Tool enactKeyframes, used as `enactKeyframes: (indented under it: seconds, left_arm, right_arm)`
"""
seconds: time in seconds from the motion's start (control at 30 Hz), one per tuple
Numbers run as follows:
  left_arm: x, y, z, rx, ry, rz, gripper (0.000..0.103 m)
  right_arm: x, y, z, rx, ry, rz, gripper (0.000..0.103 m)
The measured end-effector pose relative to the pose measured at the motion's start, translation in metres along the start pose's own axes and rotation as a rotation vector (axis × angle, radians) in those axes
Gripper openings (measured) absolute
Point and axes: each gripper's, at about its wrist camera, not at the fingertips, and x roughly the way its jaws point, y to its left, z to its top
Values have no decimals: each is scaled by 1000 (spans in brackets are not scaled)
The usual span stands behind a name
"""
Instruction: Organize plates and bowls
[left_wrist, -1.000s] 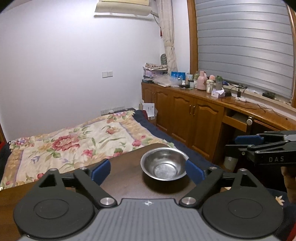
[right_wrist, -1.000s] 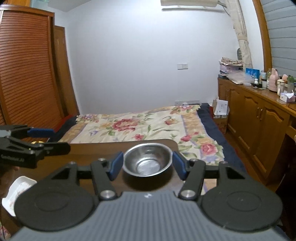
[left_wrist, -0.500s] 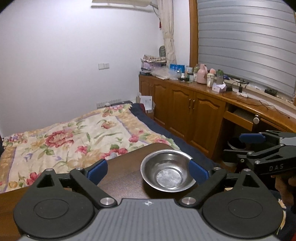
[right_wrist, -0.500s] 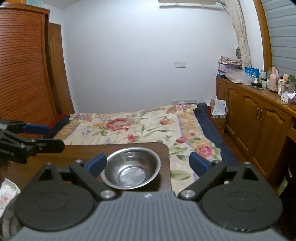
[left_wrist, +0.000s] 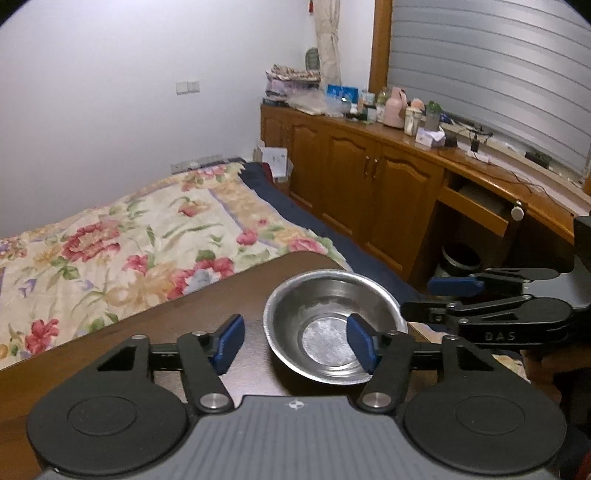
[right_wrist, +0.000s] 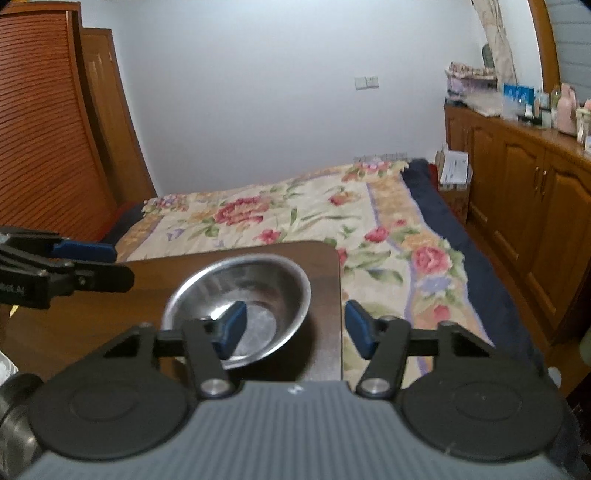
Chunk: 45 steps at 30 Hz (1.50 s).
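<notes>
A dark wooden table (left_wrist: 207, 314) is standing against a floral bed (left_wrist: 122, 236). A steel bowl (left_wrist: 332, 325) is sitting at its far right corner. The left gripper (left_wrist: 295, 338) is hovering at the bowl's 9 o'clock, the right gripper (right_wrist: 295, 326) at its 3 o'clock, both spread apart, holding nothing.

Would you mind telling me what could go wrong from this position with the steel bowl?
The steel bowl sits at the table's corner, so a sideways nudge might push it off toward the bed. Both the left gripper and right gripper straddle its rim from opposite sides, so they could collide or tip it.
</notes>
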Motion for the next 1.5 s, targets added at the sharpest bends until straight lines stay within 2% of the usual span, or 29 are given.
enactKeyframes:
  seconds: [0.17, 0.3, 0.5, 0.67, 0.77, 0.9, 0.97, 1.03, 1.17, 1.5]
  left_arm:
    - [21, 3, 4, 4, 47, -1, 53]
    - [35, 11, 5, -13, 85, -7, 50]
    - [54, 28, 7, -93, 146, -55, 49]
    - [63, 33, 7, -121, 172, -75, 48]
    - [70, 34, 7, -127, 189, -84, 44]
    - [78, 39, 5, -151, 218, -89, 30]
    - [79, 40, 3, -158, 227, -95, 23]
    - [79, 40, 2, -169, 229, -110, 14]
    - [73, 35, 3, -155, 220, -92, 14]
    - [36, 28, 17, -123, 137, -91, 13]
  right_arm:
    - [10, -1, -2, 11, 33, 21, 46]
    - [17, -3, -2, 35, 51, 44, 44]
    - [23, -4, -2, 39, 66, 63, 42]
    - [28, -4, -3, 47, 80, 73, 41]
    - [32, -4, -4, 52, 89, 77, 37]
    - [34, -3, -5, 61, 95, 83, 36]
    - [35, -3, -5, 71, 100, 90, 31]
    - [36, -4, -5, 86, 104, 104, 26]
    - [36, -4, -4, 104, 104, 97, 20]
    - [18, 1, 8, 110, 61, 83, 18]
